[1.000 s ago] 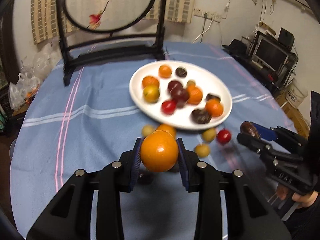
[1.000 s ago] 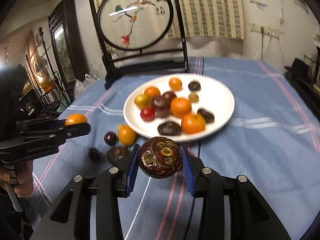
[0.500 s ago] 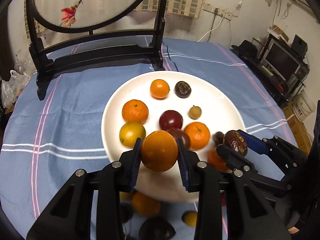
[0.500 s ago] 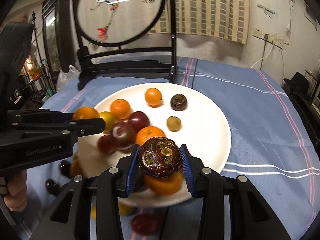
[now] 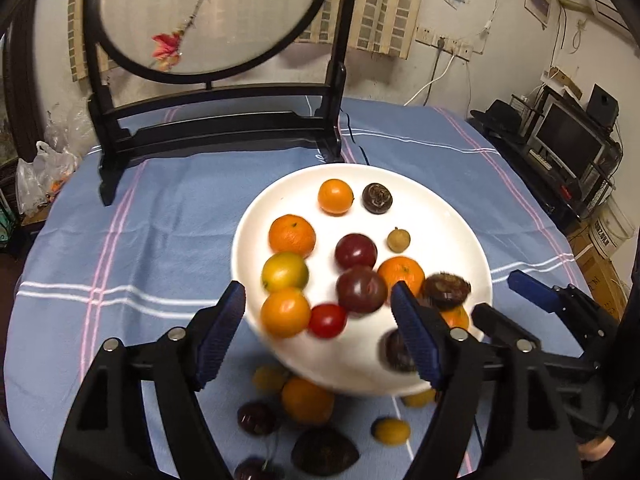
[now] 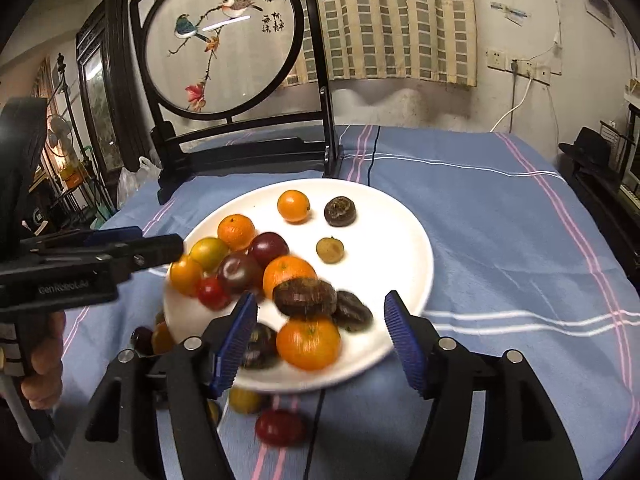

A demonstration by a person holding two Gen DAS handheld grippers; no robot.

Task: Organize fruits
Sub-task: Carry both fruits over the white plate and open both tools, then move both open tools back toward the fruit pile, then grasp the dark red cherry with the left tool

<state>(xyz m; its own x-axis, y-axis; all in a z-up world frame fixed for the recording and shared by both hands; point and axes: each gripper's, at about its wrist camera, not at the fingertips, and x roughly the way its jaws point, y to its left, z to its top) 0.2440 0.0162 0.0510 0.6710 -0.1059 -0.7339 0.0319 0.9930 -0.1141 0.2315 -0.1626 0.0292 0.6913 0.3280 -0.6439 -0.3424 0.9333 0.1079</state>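
A white plate (image 5: 432, 216) (image 6: 384, 240) holds several oranges, dark plums and brown fruits. My left gripper (image 5: 320, 336) hangs over the plate's near rim with its jaws opening. The orange (image 5: 285, 312) it carried lies blurred on the plate, free of the pads. In the right wrist view the left gripper (image 6: 140, 242) stands just above that orange (image 6: 185, 274). My right gripper (image 6: 320, 336) is also opening over the plate. The dark brown fruit (image 6: 306, 298) (image 5: 446, 291) is blurred, loose between and below its pads. The right gripper (image 5: 508, 300) shows at the plate's right edge.
Loose fruits lie on the blue striped cloth in front of the plate: an orange (image 5: 307, 400), dark ones (image 5: 324, 452), a yellow one (image 5: 390, 430), a red one (image 6: 280, 426). A round embroidered screen on a black stand (image 5: 216, 120) (image 6: 240, 148) stands behind the plate.
Both grippers moved forward over the plate and their jaws spread apart. The orange and the dark brown fruit left the pads and dropped onto the plate.
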